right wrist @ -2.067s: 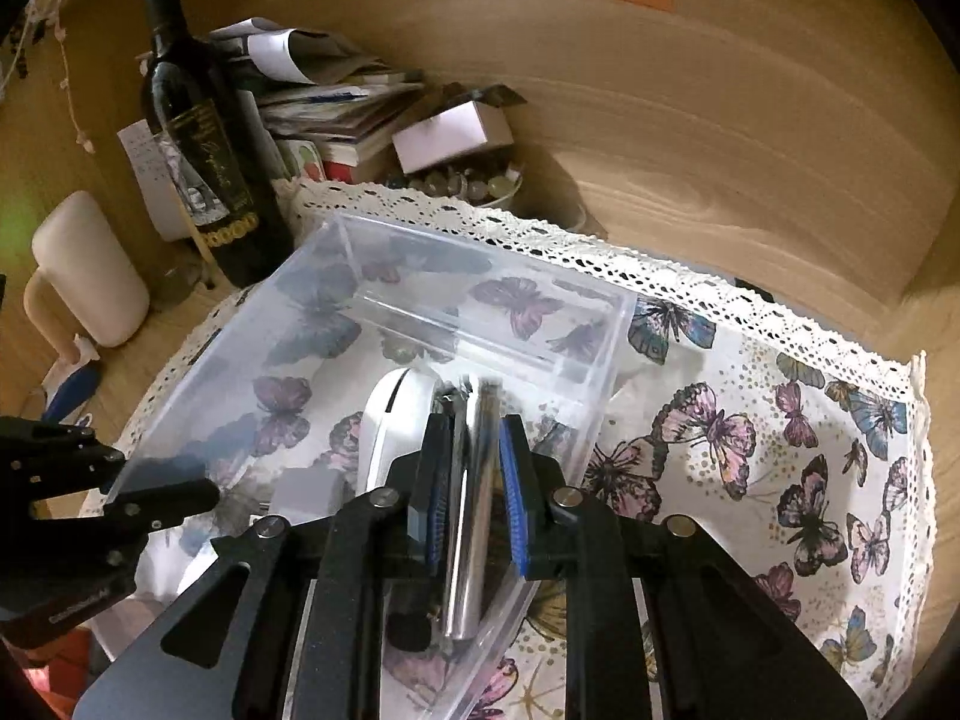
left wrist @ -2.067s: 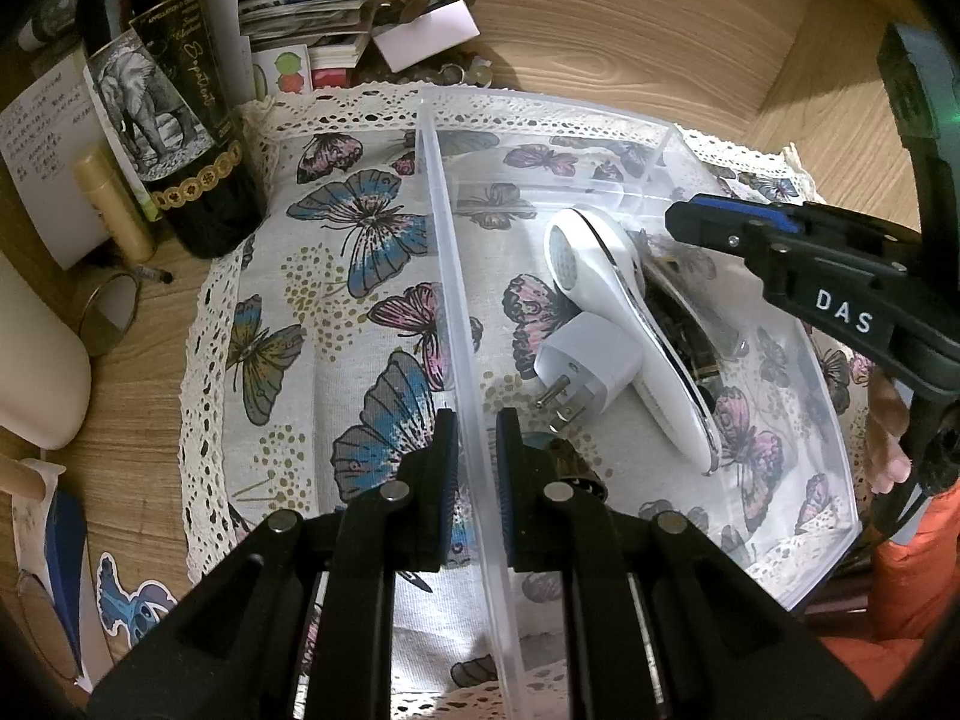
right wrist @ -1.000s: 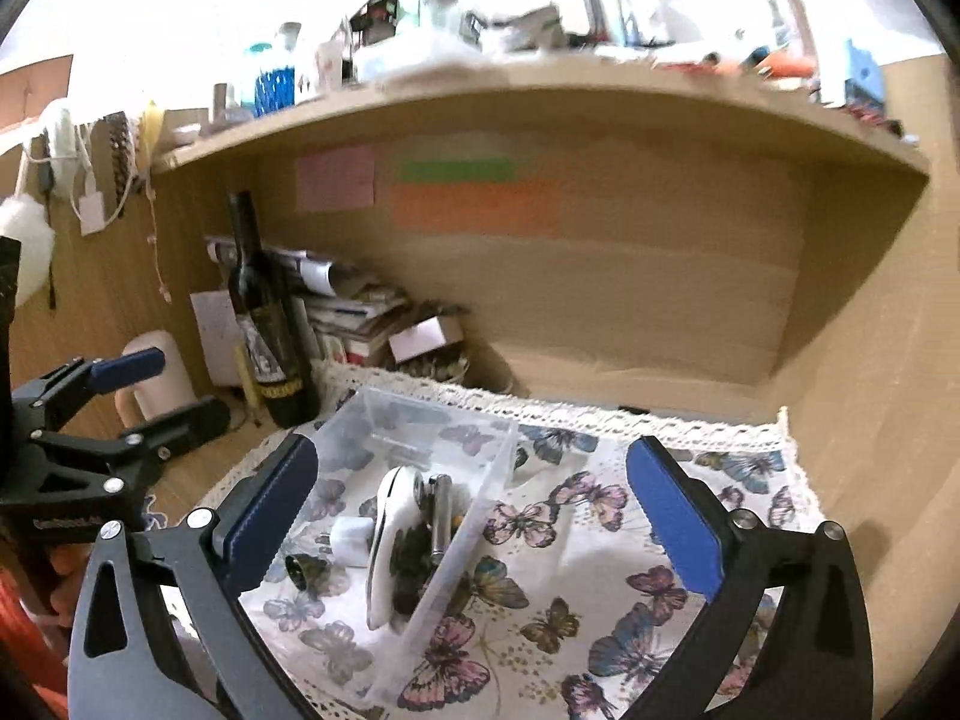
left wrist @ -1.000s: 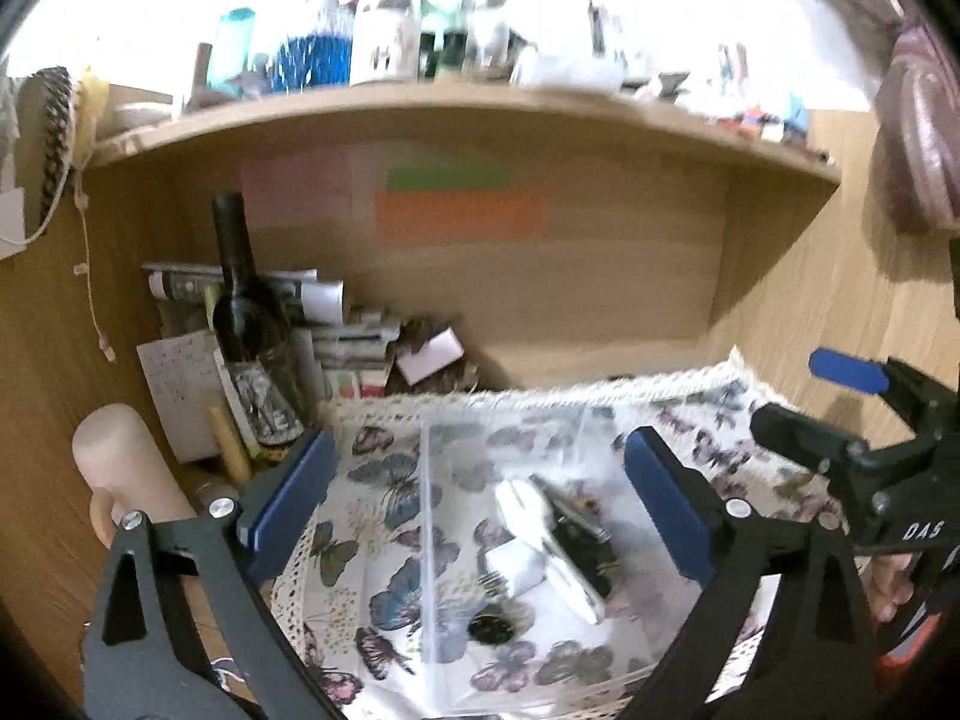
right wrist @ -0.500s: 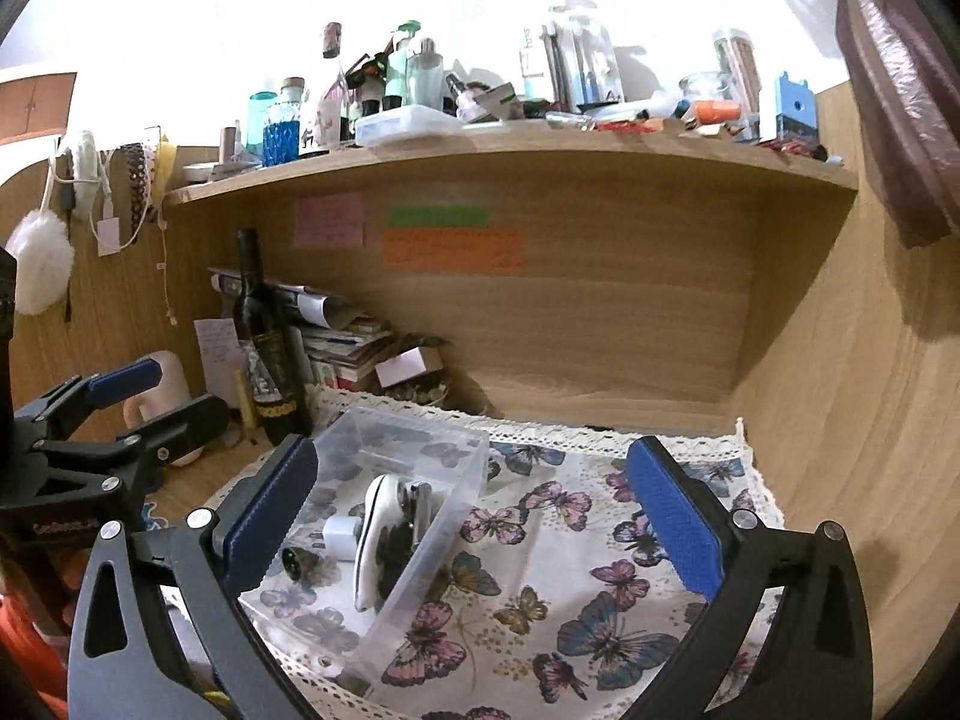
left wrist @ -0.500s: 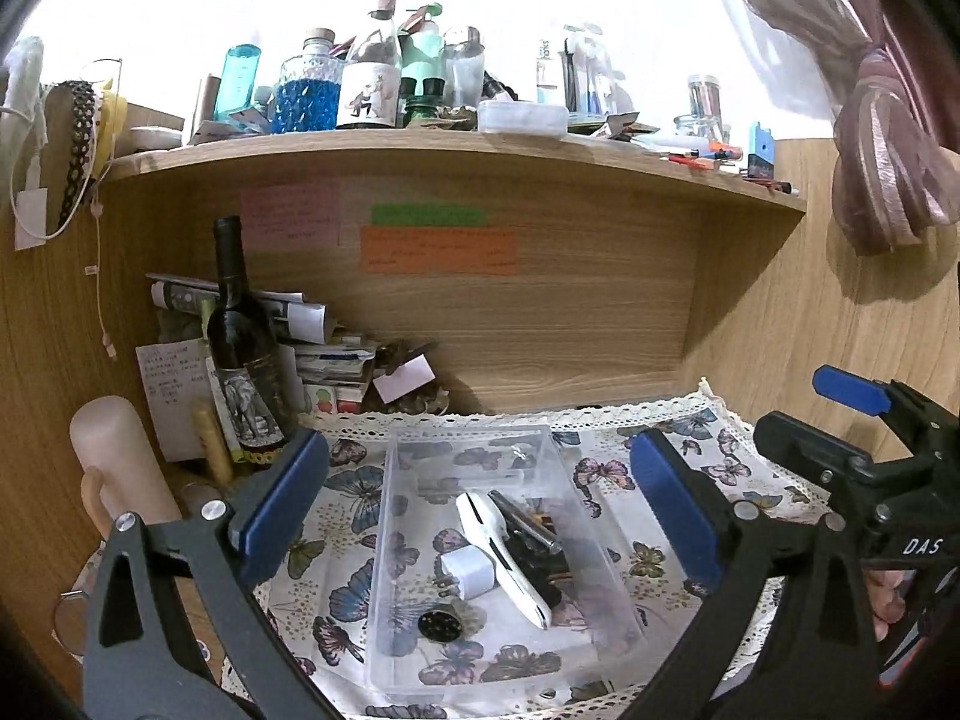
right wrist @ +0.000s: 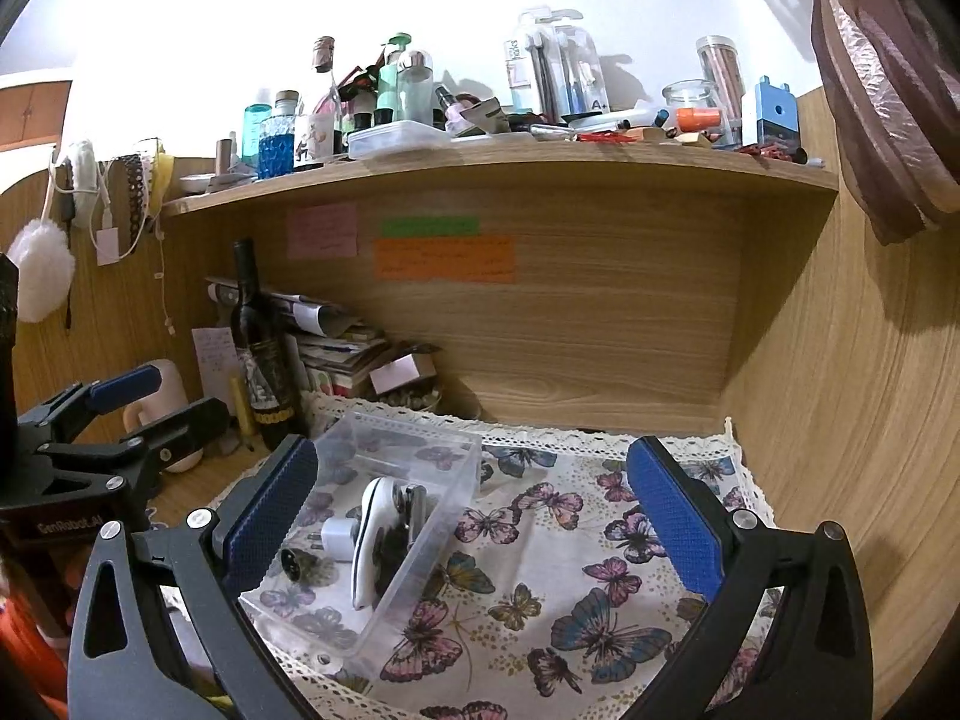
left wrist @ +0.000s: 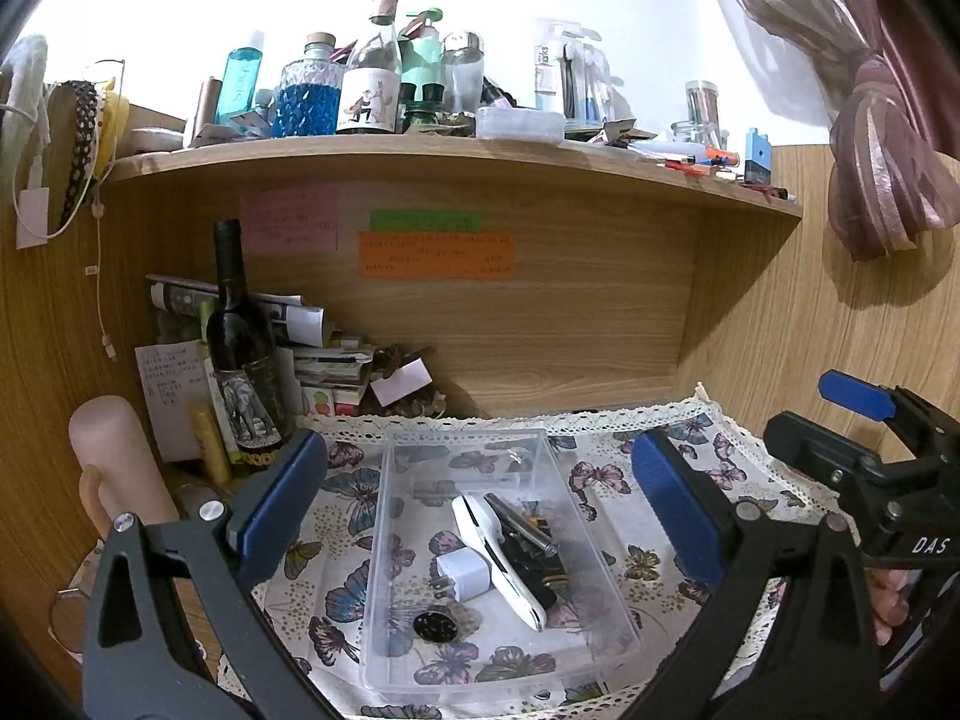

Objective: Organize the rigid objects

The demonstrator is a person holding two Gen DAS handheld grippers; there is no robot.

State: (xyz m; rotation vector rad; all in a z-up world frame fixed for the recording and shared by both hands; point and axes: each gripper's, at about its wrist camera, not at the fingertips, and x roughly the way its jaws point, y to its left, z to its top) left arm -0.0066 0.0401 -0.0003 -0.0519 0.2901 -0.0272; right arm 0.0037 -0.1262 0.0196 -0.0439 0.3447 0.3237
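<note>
A clear plastic box rests on the butterfly-print cloth. Inside lie a long white device, a white plug adapter, a metal pen-like rod, dark items and a round black cap. My left gripper is open, held back above the box's near end. My right gripper is open too, back from the box's right side. Each gripper shows at the edge of the other's view.
A dark wine bottle and stacked papers stand at the back left by a pale cylinder. A wooden back wall carries sticky notes; the shelf above is crowded with bottles. A person's fingers show at right.
Both grippers let go of the box's walls, opened wide and pulled up and back, so the whole desk nook came into view. The box stays on the cloth.
</note>
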